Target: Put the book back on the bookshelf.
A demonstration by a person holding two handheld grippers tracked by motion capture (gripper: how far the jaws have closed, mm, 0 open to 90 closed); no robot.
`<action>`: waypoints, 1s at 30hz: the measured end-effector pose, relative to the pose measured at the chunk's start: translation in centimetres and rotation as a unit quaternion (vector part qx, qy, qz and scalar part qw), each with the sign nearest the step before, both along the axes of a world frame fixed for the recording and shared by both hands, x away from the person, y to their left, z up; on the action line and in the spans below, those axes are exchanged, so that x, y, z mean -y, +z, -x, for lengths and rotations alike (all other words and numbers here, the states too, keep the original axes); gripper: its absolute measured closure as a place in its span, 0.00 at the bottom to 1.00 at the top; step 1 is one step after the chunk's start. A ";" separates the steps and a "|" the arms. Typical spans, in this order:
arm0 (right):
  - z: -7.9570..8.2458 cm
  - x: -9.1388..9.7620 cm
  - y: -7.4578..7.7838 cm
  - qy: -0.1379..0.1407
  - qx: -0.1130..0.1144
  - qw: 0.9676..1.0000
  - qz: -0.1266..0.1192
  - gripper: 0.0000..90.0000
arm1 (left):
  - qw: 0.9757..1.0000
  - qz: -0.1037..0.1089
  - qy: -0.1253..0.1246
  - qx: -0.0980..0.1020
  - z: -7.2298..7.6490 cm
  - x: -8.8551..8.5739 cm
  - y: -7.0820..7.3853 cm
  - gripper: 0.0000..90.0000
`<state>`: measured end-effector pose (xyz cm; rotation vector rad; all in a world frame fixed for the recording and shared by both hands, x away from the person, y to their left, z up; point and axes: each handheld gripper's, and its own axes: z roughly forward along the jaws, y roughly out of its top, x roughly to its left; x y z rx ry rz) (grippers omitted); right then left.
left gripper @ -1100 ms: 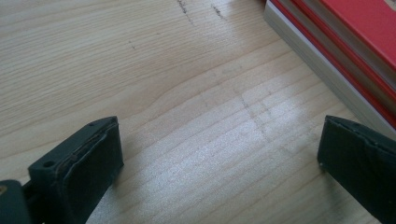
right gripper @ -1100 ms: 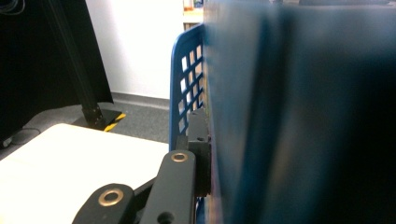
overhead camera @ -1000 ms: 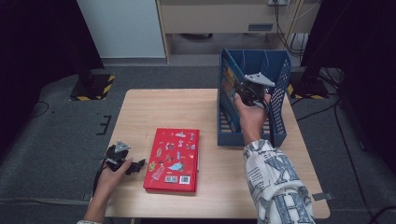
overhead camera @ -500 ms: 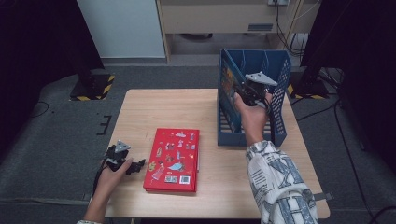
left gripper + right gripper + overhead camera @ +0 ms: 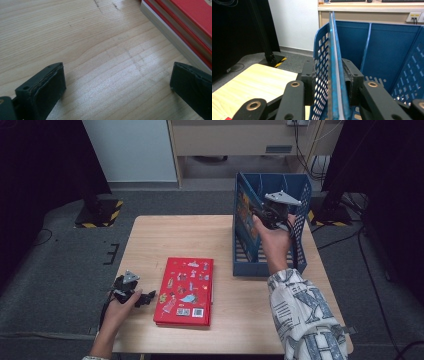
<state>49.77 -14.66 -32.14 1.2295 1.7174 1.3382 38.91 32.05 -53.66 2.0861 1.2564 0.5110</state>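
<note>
A red book with stickers (image 5: 184,291) lies flat on the wooden table (image 5: 175,240), its edge showing in the left gripper view (image 5: 190,15). My left gripper (image 5: 145,297) (image 5: 119,75) rests on the table just left of it, open and holding nothing. A blue file rack (image 5: 295,195) stands at the right. A thin blue book (image 5: 334,62) stands inside it against the perforated left wall (image 5: 320,57). My right gripper (image 5: 257,212) (image 5: 329,72) straddles that wall and the book. Its jaws have just been opening, and the pads look slightly off both.
The rack has further upright dividers (image 5: 365,45) to the right of the book. Beyond the table stand a pale cabinet (image 5: 132,150), a dark stand with a striped foot (image 5: 97,212) and cables (image 5: 320,155) on the grey floor.
My right hand has risen a little at the rack's left wall. The left hand and the red book have not moved.
</note>
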 end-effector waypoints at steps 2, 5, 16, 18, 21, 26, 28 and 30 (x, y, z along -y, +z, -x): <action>0.0 0.1 0.1 -0.001 -0.003 1.000 0.001 0.76 | 1.000 0.000 0.000 0.000 0.0 0.0 0.0 0.00; -0.1 0.1 0.3 0.001 -0.003 1.000 0.003 0.78 | 1.000 0.000 0.000 0.000 0.0 0.0 0.0 0.00; -0.5 0.0 0.6 0.000 -0.012 1.000 0.013 0.78 | 1.000 0.000 -0.001 0.000 0.0 0.0 0.0 0.00; -0.5 0.0 0.5 0.000 -0.013 1.000 0.014 0.78 | 1.000 0.000 -0.001 0.000 0.0 0.0 0.0 0.00; -0.6 0.0 0.5 -0.002 -0.015 1.000 0.014 0.79 | 1.000 0.000 -0.001 0.000 0.0 0.0 0.0 0.00; -0.8 -0.1 0.6 -0.004 -0.017 1.000 0.013 0.79 | 1.000 0.000 -0.002 0.000 0.0 0.1 0.0 0.00; -0.9 -0.1 0.8 -0.004 -0.017 1.000 0.014 0.79 | 1.000 0.000 -0.002 0.000 0.0 0.1 0.0 0.00; -0.9 -0.1 0.8 -0.003 -0.017 1.000 0.017 0.79 | 1.000 0.000 -0.002 0.000 0.0 0.1 0.0 0.00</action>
